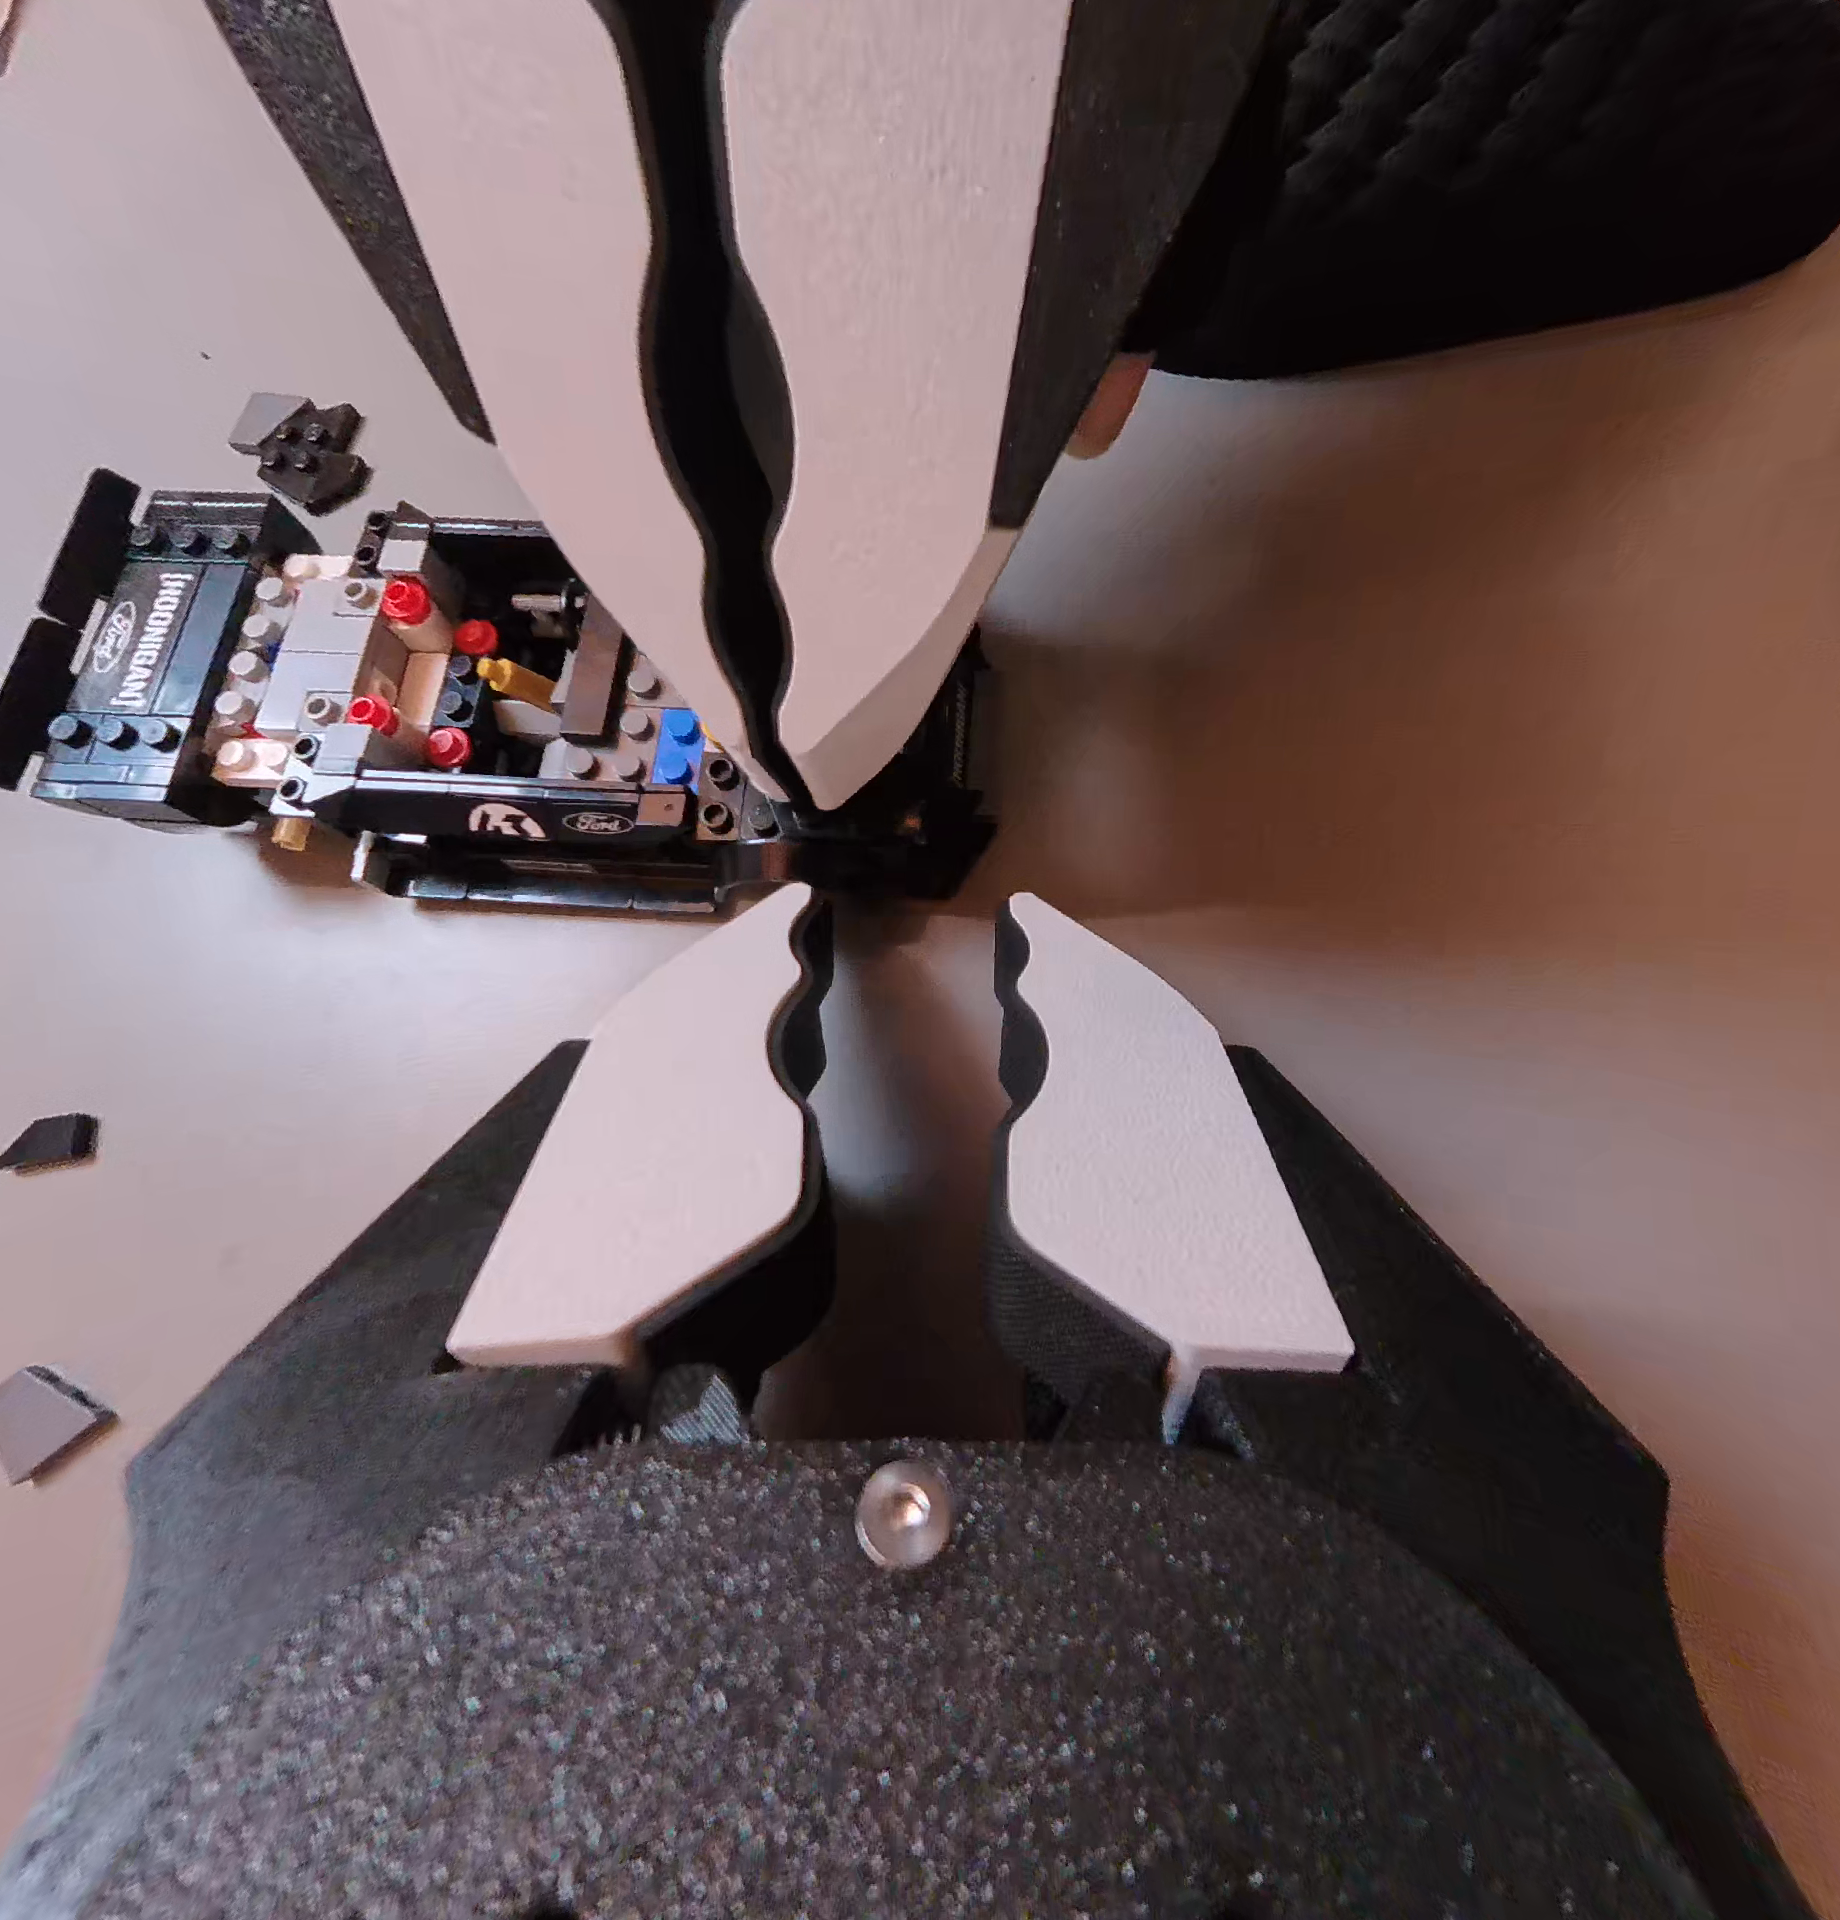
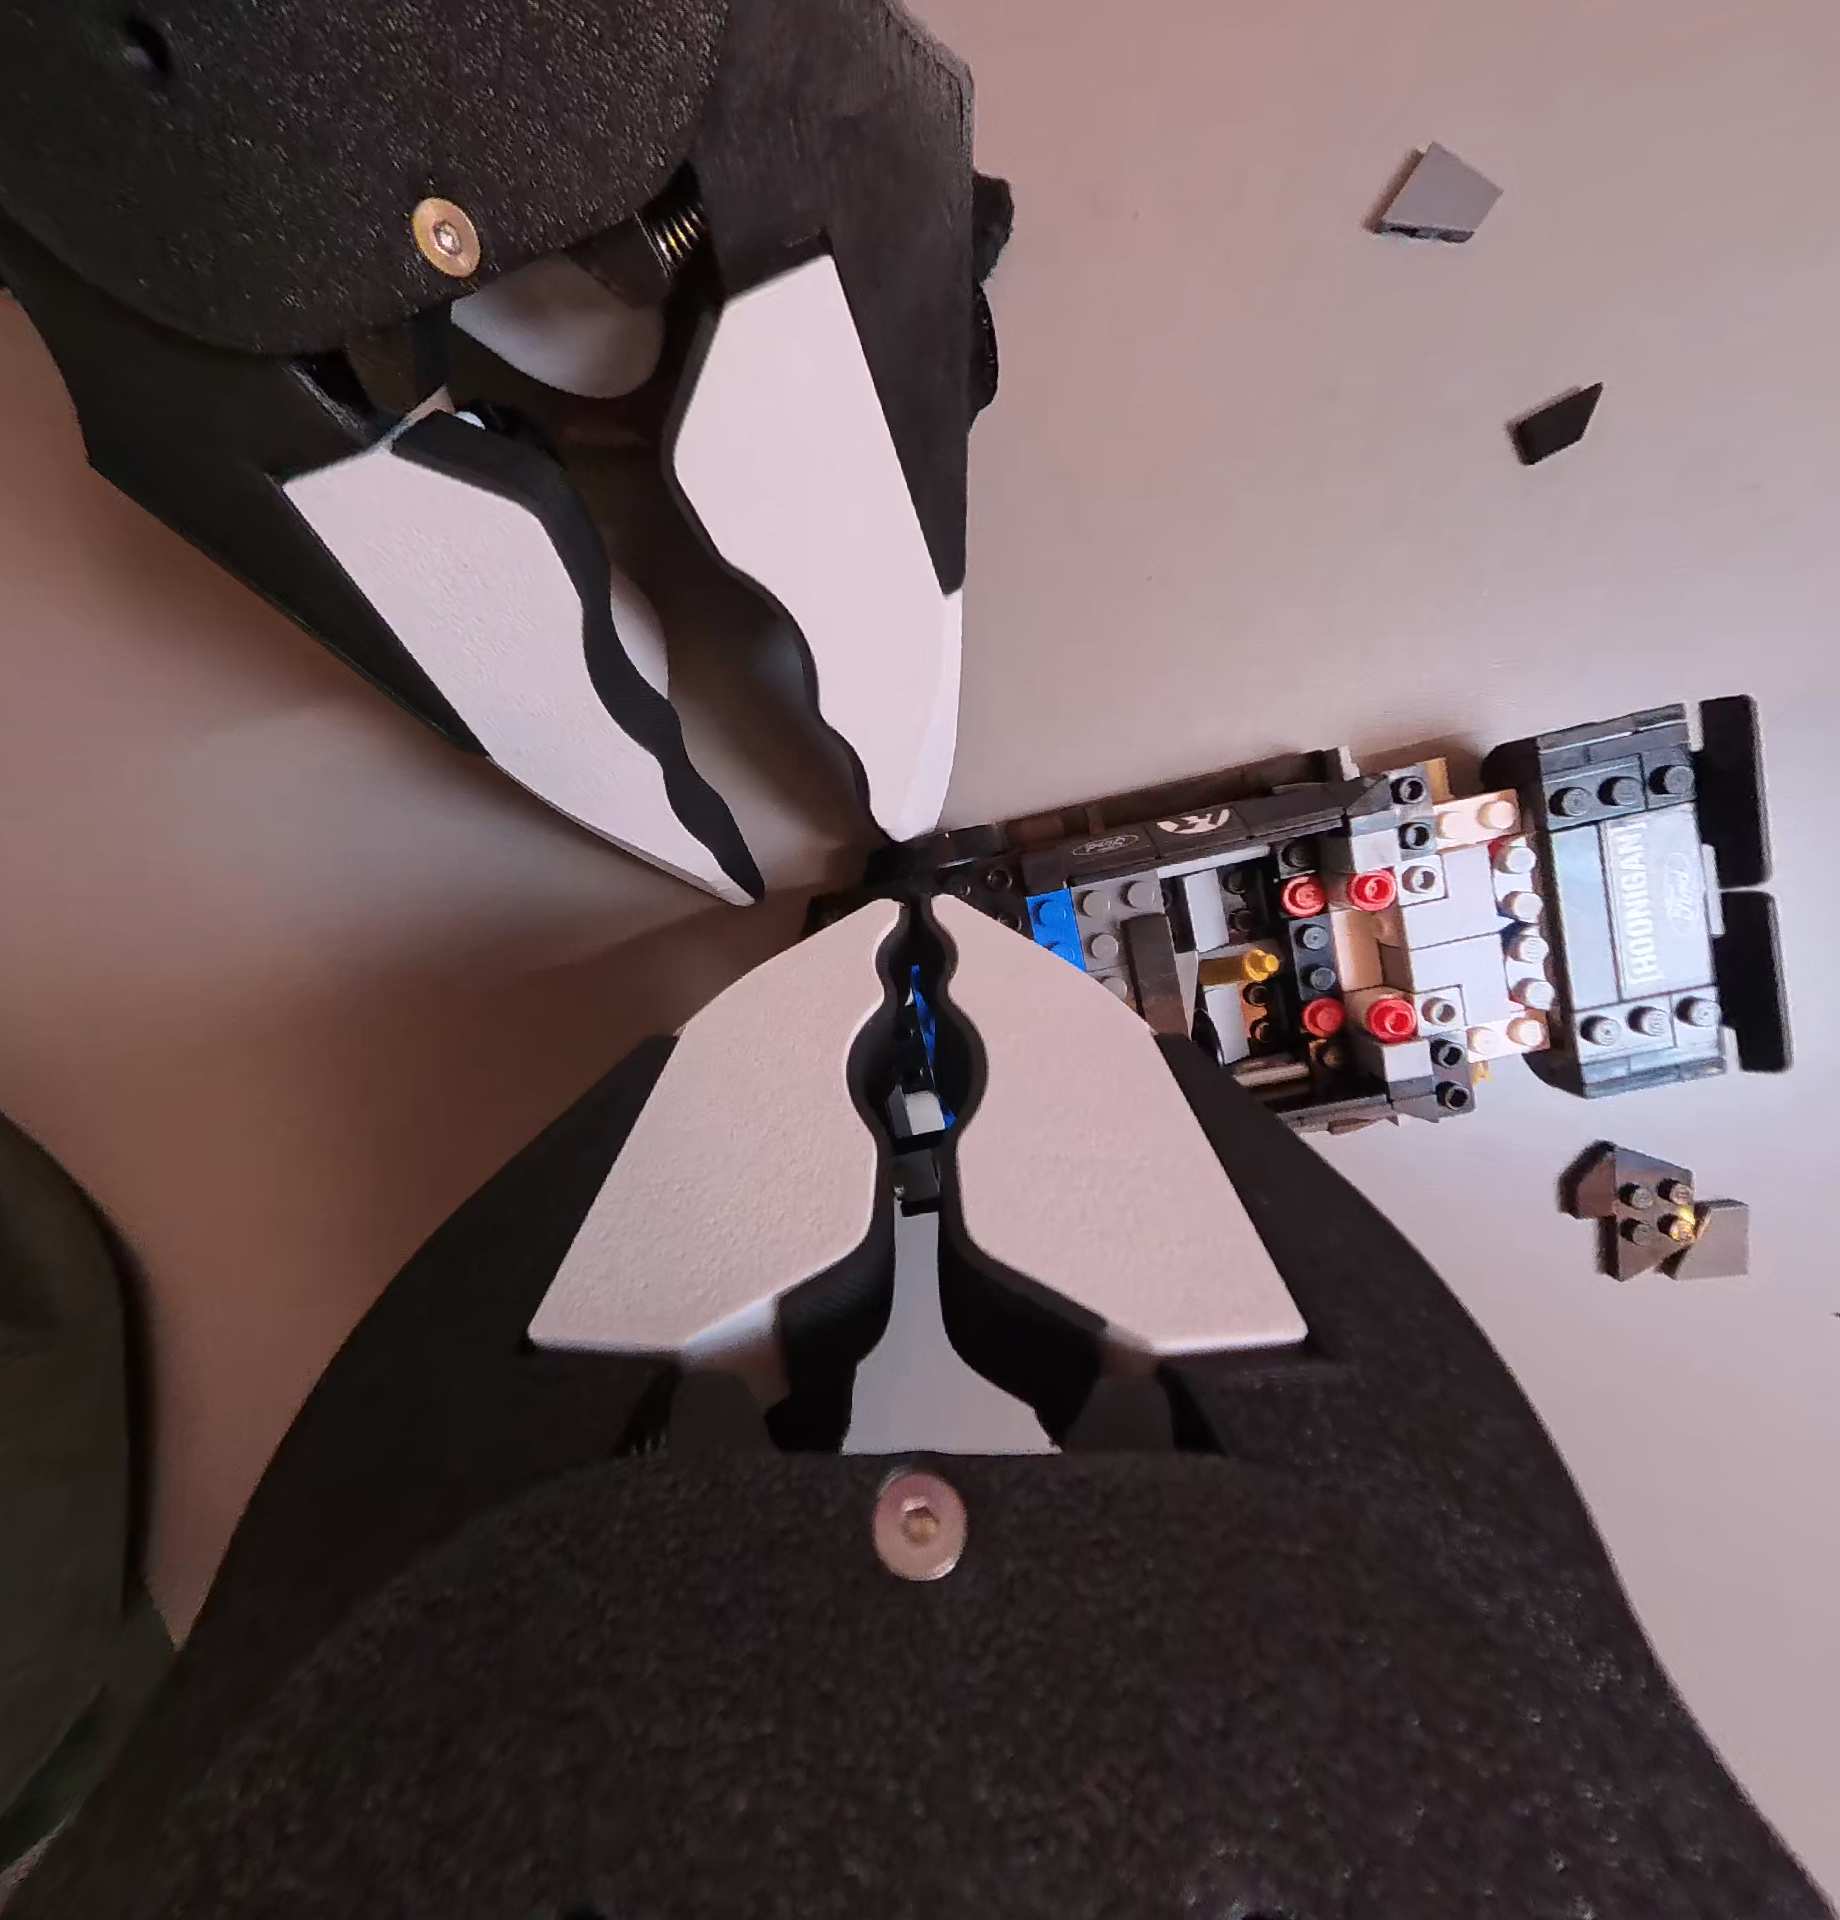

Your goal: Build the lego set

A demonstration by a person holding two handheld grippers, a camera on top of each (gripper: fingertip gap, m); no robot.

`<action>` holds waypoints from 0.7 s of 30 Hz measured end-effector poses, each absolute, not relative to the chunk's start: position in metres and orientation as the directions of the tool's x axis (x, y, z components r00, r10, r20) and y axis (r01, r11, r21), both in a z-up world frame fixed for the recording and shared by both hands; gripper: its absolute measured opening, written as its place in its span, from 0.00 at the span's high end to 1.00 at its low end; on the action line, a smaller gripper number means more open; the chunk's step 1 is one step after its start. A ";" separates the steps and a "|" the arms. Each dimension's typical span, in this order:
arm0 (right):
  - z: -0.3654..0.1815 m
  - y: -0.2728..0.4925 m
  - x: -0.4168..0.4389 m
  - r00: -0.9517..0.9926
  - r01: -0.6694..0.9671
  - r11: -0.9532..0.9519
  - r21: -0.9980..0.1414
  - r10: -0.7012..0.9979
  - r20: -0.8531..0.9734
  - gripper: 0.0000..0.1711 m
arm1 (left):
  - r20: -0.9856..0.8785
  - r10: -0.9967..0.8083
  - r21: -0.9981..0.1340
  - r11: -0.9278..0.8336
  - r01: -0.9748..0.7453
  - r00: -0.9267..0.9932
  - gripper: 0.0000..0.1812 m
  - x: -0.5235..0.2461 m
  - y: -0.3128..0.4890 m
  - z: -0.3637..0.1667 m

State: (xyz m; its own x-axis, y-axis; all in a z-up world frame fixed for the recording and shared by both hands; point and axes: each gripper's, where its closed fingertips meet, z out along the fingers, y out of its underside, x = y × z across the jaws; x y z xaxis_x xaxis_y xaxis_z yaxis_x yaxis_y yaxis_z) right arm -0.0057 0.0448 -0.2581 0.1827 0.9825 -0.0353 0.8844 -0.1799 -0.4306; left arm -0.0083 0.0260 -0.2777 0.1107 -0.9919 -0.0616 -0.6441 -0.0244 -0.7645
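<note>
The partly built black lego car (image 1: 376,707) lies on the pale table, with grey, red and blue bricks showing in its open top; it also shows in the right wrist view (image 2: 1415,914). My right gripper (image 2: 918,909) is shut, and its tips rest on the car's black end. In the left wrist view the right gripper (image 1: 800,800) comes down from above onto that end. My left gripper (image 1: 911,914) is open, its fingertips just short of the same black end. In the right wrist view one of its fingertips (image 2: 895,821) touches the car's edge and the other stands clear.
Loose pieces lie around the car: a black studded plate with a grey slope (image 1: 303,447), a black wedge (image 1: 48,1141) and a grey wedge (image 1: 43,1418). They also show in the right wrist view (image 2: 1654,1216), (image 2: 1555,421), (image 2: 1435,192). A person's black sleeve (image 1: 1518,156) is at top right. Both grippers' tips are close together, under 4 cm apart.
</note>
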 end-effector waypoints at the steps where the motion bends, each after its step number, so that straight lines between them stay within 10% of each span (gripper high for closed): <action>1: -0.258 0.045 -0.006 0.181 0.887 -0.179 -0.425 0.983 -0.036 0.99 | -0.061 -0.992 -0.765 -0.025 -0.644 0.111 0.84 -0.008 0.026 -0.278; 21: -0.259 0.044 -0.005 0.181 0.912 -0.197 -0.360 0.980 -0.077 1.00 | -0.058 -0.991 -0.760 -0.033 -0.649 0.118 0.85 -0.008 0.027 -0.279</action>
State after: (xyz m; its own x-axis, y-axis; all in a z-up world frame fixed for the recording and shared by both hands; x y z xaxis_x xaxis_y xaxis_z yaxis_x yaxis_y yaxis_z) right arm -0.0048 0.0440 -0.2590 0.1810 0.9804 -0.0775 0.9120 -0.1968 -0.3598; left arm -0.0079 0.0275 -0.2792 0.1175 -0.9914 -0.0578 -0.6488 -0.0326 -0.7602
